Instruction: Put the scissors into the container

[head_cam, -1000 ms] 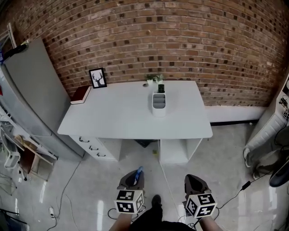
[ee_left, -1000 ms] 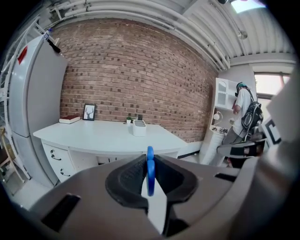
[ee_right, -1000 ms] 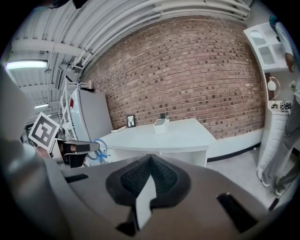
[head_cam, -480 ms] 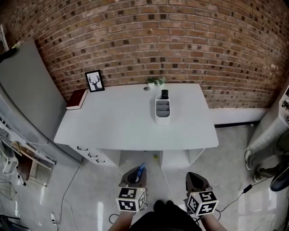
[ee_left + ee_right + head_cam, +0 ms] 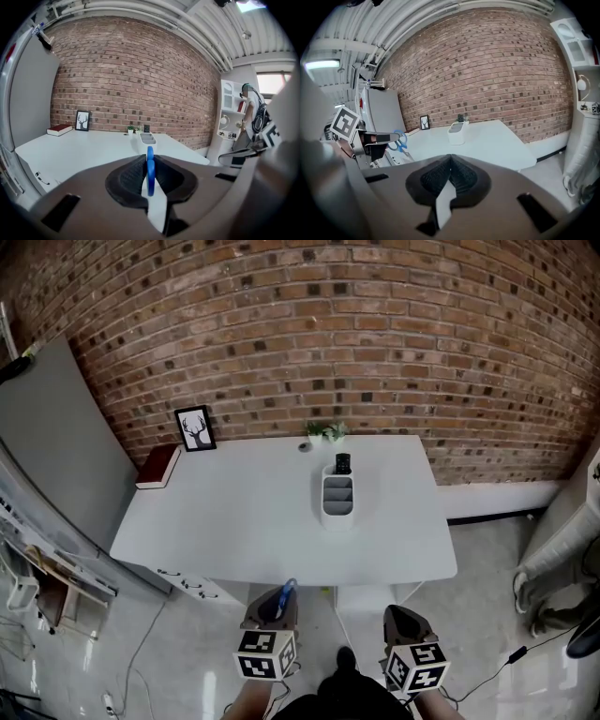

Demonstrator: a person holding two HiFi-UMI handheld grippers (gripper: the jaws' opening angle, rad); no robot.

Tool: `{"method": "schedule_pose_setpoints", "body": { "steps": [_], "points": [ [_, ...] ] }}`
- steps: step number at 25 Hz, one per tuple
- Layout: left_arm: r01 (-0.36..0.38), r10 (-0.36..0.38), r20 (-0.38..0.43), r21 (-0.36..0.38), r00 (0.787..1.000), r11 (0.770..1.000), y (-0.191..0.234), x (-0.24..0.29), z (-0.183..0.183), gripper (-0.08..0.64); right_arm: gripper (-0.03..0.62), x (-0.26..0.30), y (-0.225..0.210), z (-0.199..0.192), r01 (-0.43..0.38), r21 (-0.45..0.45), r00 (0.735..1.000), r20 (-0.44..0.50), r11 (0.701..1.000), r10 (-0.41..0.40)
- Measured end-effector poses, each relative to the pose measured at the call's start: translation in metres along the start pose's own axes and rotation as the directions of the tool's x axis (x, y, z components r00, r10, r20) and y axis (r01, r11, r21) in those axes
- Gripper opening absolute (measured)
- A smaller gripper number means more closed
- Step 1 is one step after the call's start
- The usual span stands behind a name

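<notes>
While the person stands short of the tabletop (image 5: 234, 521), the left gripper (image 5: 272, 613) has its fingers (image 5: 125, 177) clamped on the scissors (image 5: 149, 169). The right gripper (image 5: 449, 174) hangs beside it, fingers together on nothing.

**Orientation.** The blue handle loops jut forward beyond the fingertips. They are seen edge-on from the left gripper view and side-on from the right gripper view. The long axis appears to run along the fingers, handles leading. The blades cannot be seen.

**Target.** The white container (image 5: 337, 498) stands upright, well apart from both grippers, toward the far right of the tabletop. Its compartments open upward, and a dark item occupies the rearmost.

**Step in hand: carrying.** A sound approach probably brings the scissors above an open compartment and turns the long axis vertical. It then lowers them inside the rim before unclamping, so the light container does not tip. The brick wall (image 5: 375, 343) lies beyond.
</notes>
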State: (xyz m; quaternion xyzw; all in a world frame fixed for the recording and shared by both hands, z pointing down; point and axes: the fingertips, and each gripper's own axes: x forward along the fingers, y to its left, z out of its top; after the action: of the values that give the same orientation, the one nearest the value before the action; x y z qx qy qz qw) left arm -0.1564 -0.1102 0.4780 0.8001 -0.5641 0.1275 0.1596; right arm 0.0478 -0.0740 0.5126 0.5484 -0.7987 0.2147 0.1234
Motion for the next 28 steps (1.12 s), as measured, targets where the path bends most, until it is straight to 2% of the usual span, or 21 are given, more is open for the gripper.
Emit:
{"method": "schedule_pose_setpoints", "body": {
  "steps": [10, 21, 28],
  "points": [
    [-0.011, 0.010, 0.065, 0.018, 0.998, 1.000, 0.012, 0.066, 0.062, 0.044, 0.000, 0.047, -0.037, 0.029, -0.001, 0.013, 1.000, 0.003, 1.000, 0.001],
    [0.005, 0.003, 0.134, -0.055, 0.991, 0.998, 0.023, 0.119, 0.114, 0.044, 0.000, 0.071, -0.060, 0.042, -0.004, 0.014, 1.000, -0.007, 1.000, 0.004],
    [-0.003, 0.000, 0.153, 0.020, 0.988, 1.000, 0.019, 0.152, 0.138, 0.044, 0.000, 0.085, -0.067, 0.044, -0.008, 0.021, 1.000, -0.020, 1.000, 0.008]
  ]
}}
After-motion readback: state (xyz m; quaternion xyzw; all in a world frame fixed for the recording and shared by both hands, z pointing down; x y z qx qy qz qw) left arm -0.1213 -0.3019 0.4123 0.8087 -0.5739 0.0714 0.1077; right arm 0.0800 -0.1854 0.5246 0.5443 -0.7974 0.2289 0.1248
